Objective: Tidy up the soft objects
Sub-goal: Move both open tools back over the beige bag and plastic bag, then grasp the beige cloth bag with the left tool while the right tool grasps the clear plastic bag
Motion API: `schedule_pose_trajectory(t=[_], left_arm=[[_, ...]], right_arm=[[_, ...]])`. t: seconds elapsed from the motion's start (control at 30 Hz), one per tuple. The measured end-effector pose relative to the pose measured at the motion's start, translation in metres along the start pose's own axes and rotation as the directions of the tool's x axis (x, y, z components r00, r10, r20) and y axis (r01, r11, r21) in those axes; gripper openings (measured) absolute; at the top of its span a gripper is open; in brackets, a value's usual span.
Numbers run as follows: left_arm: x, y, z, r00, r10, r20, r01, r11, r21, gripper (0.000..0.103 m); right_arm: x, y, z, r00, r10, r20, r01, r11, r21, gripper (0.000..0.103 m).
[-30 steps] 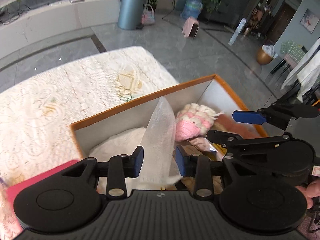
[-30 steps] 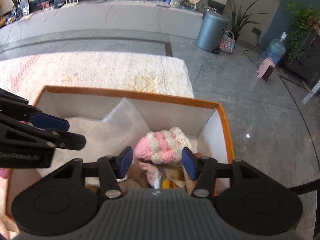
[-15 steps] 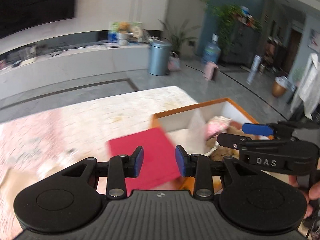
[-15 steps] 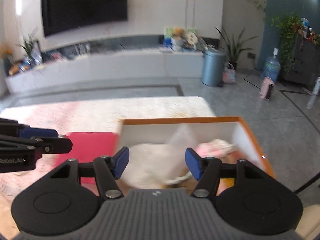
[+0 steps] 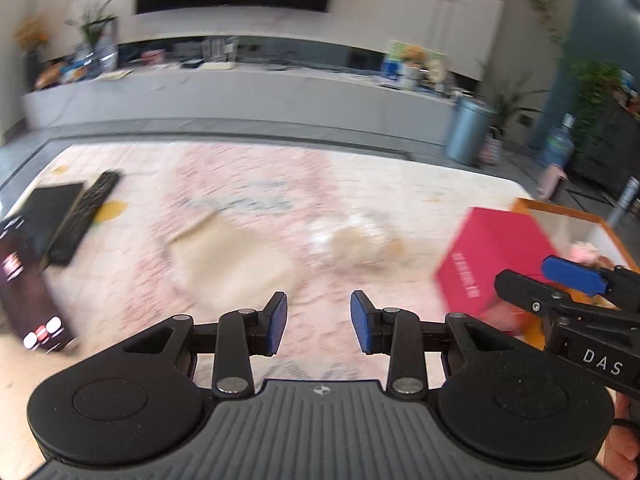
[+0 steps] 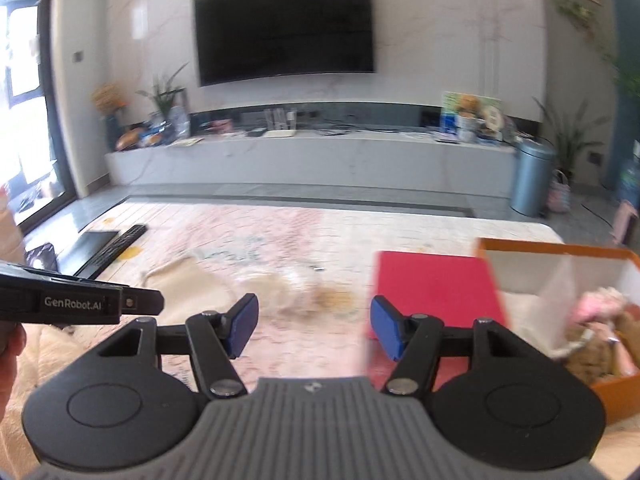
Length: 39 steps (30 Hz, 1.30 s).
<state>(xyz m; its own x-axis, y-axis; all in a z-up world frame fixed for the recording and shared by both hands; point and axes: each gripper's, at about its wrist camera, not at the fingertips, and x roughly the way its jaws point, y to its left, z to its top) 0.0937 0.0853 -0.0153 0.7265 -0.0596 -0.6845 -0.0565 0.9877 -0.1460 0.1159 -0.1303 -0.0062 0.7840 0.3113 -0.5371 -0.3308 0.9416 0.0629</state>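
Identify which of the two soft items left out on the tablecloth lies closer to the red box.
The small fluffy cream toy, beside the red box. The flat beige cloth lies farther left, towards the remote.

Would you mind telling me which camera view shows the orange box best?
The right wrist view: the orange box shows its near rim, white inner walls and the soft toys inside. In the left wrist view the box is mostly hidden behind the red box and right gripper.
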Motion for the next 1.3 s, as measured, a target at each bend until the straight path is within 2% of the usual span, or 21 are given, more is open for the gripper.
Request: schedule_pose_trajectory(t=[0.13, 0.2, 0.3, 0.37, 0.43, 0.5, 0.6, 0.7, 0.77, 0.9, 1.07, 1.13, 1.23, 1.3], left_arm=[[0.007, 0.036, -0.005, 0.999, 0.031, -0.015, -0.032, 0.996, -0.089, 0.044], [0.012, 0.052, -0.003, 0.999, 0.038, -0.02, -0.04, 0.992, -0.121, 0.051], [0.021, 0.068, 0.001, 0.998, 0.06, -0.034, -0.063, 0.991, -0.121, 0.057], [0.033, 0.078, 0.007, 0.995, 0.077, -0.059, -0.083, 0.99, -0.111, 0.06], [0.046, 0.086, 0.016, 0.994, 0.08, -0.079, -0.088, 0.99, -0.113, 0.063], [0.062, 0.095, 0.024, 0.992, 0.076, -0.099, -0.089, 0.988, -0.125, 0.07], [0.095, 0.104, 0.034, 0.983, 0.085, -0.166, -0.106, 0.987, -0.123, 0.071], [0.127, 0.113, 0.038, 0.969, 0.123, -0.214, -0.152, 0.98, -0.126, 0.071], [0.141, 0.117, 0.04, 0.964, 0.138, -0.228, -0.167, 0.979, -0.114, 0.072], [0.157, 0.121, 0.04, 0.962, 0.119, -0.245, -0.151, 0.982, -0.116, 0.073], [0.17, 0.121, 0.038, 0.96, 0.131, -0.248, -0.159, 0.983, -0.096, 0.074], [0.171, 0.118, 0.038, 0.961, 0.147, -0.234, -0.167, 0.984, -0.067, 0.073], [0.172, 0.113, 0.038, 0.962, 0.157, -0.223, -0.168, 0.985, -0.032, 0.054], [0.17, 0.111, 0.038, 0.967, 0.142, -0.214, -0.15, 0.988, -0.025, 0.035]], right_arm=[[0.024, 0.025, -0.001, 0.999, 0.023, -0.029, -0.024, 0.998, -0.051, 0.063], [0.038, 0.035, -0.003, 0.998, 0.034, -0.053, -0.037, 0.997, -0.072, 0.064], [0.062, 0.047, -0.003, 0.996, 0.038, -0.082, -0.047, 0.993, -0.111, 0.065], [0.079, 0.051, 0.0, 0.995, 0.037, -0.098, -0.05, 0.989, -0.14, 0.072], [0.101, 0.054, 0.004, 0.993, 0.029, -0.118, -0.049, 0.983, -0.177, 0.074], [0.121, 0.055, 0.008, 0.99, 0.022, -0.143, -0.053, 0.974, -0.221, 0.077], [0.152, 0.059, 0.012, 0.984, 0.007, -0.177, -0.057, 0.958, -0.28, 0.078], [0.18, 0.061, 0.016, 0.981, -0.015, -0.195, -0.052, 0.941, -0.335, 0.081], [0.196, 0.062, 0.018, 0.979, -0.025, -0.203, -0.053, 0.927, -0.371, 0.085], [0.227, 0.061, 0.02, 0.97, -0.031, -0.24, -0.068, 0.918, -0.392, 0.086], [0.243, 0.058, 0.017, 0.97, -0.029, -0.24, -0.068, 0.919, -0.387, 0.08], [0.243, 0.06, 0.016, 0.974, -0.022, -0.227, -0.072, 0.916, -0.395, 0.076], [0.24, 0.064, 0.015, 0.979, -0.018, -0.202, -0.068, 0.908, -0.413, 0.067], [0.236, 0.068, 0.013, 0.984, -0.024, -0.179, -0.057, 0.901, -0.431, 0.062]])
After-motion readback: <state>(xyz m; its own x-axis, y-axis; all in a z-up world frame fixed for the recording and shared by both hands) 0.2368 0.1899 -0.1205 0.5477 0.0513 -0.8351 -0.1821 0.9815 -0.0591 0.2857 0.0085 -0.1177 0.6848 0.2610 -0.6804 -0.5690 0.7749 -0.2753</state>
